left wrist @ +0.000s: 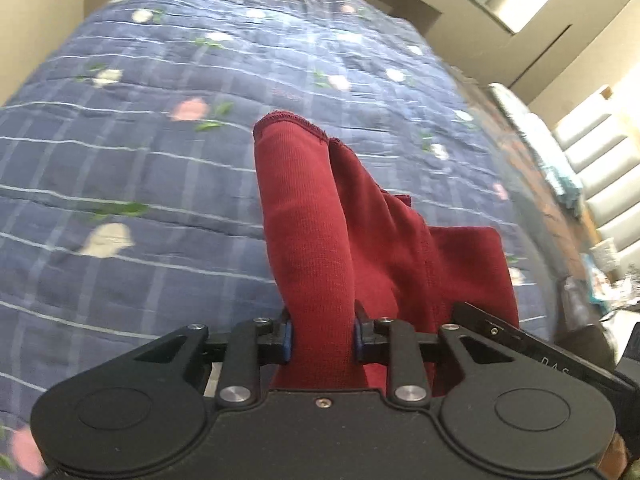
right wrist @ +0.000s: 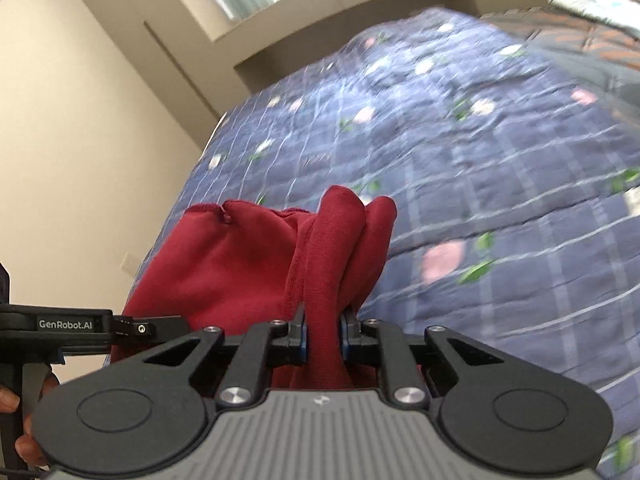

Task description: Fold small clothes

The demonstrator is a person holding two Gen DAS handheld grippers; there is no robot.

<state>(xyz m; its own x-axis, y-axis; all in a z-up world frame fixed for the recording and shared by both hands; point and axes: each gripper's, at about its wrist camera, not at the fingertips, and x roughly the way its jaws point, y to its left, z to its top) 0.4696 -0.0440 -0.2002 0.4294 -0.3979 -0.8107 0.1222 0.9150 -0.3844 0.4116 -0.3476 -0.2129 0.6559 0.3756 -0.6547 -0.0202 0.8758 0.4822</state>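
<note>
Both grippers are clamped on the same dark red garment (left wrist: 320, 216), each one pinching a bunched-up fold of it.

The left gripper (left wrist: 323, 338) has its jaws nearly together, blue pads (left wrist: 286, 340) pressing into a thick roll of the red fabric from both sides. The cloth sticks up past the fingers, with a stitched hem at the top, and more of it drapes off toward the right gripper's black body (left wrist: 520, 344) at the side.

The right gripper (right wrist: 323, 340) is the same story, jaws even narrower, squeezing a tighter wad of the red garment (right wrist: 248, 264). The rest spreads out to the left, toward the left gripper (right wrist: 72, 326).

The garment hangs above a bed with a navy plaid quilt (left wrist: 160, 168) with pink and white flowers, over the near part of the bed rather than lying flat on it.

Writing: "GenRobot.AI" reads clearly on the left gripper in the right wrist view. Some pale letters on the right gripper's body in the left view are too blurry to read. The person's fingers (right wrist: 28, 448) are wrapped around a handle in the bottom left corner.
</note>
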